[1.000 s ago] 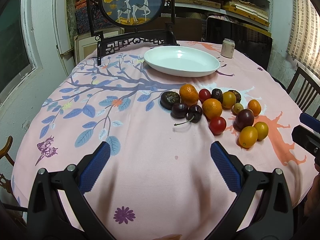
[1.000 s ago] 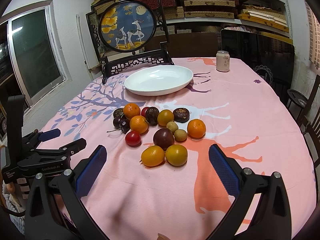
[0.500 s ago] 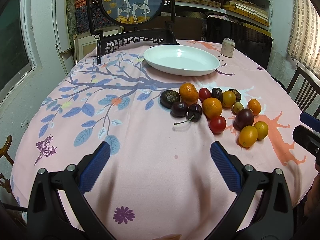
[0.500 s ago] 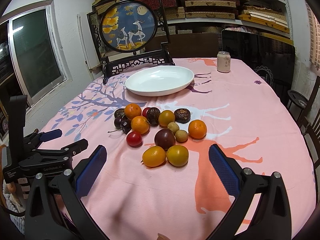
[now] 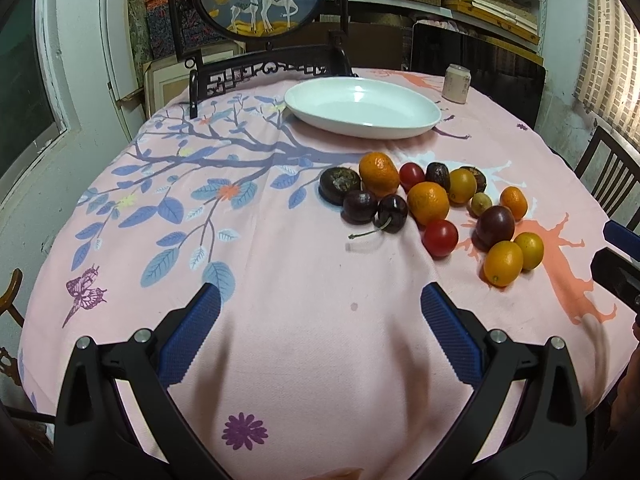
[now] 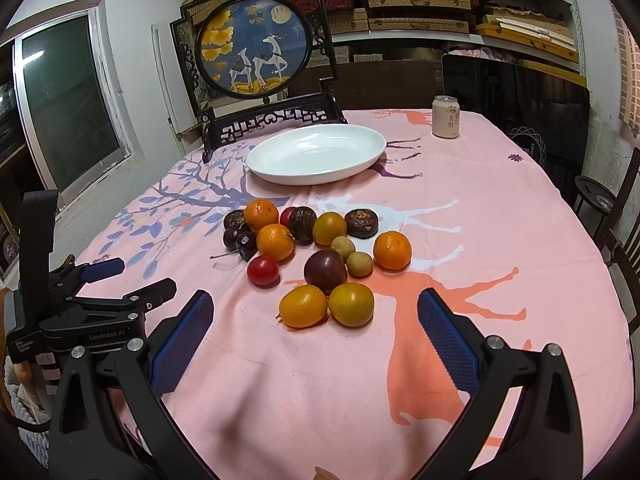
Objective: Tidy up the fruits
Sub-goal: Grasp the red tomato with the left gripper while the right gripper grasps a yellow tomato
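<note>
A cluster of several small fruits (image 6: 320, 256) lies mid-table on the pink cloth: oranges, red tomatoes, dark cherries, a purple plum, yellow kumquats. The same fruits (image 5: 432, 208) sit right of centre in the left wrist view. Behind them stands an empty white oval dish (image 6: 316, 154), also the dish (image 5: 362, 108). My left gripper (image 5: 320, 332) is open above the near cloth, well short of the fruit. My right gripper (image 6: 314, 330) is open too, just short of the two yellow kumquats (image 6: 326, 305). The left gripper (image 6: 100, 284) shows at the left of the right wrist view.
A drink can (image 6: 445, 116) stands at the far right of the table. A dark wooden stand with a round deer picture (image 6: 254, 46) rises behind the dish. Chairs (image 6: 624, 216) flank the right side. Shelves of boxes fill the back wall.
Both grippers have eased slightly forward toward the fruit. Neither has closed, and no fruit has moved.
</note>
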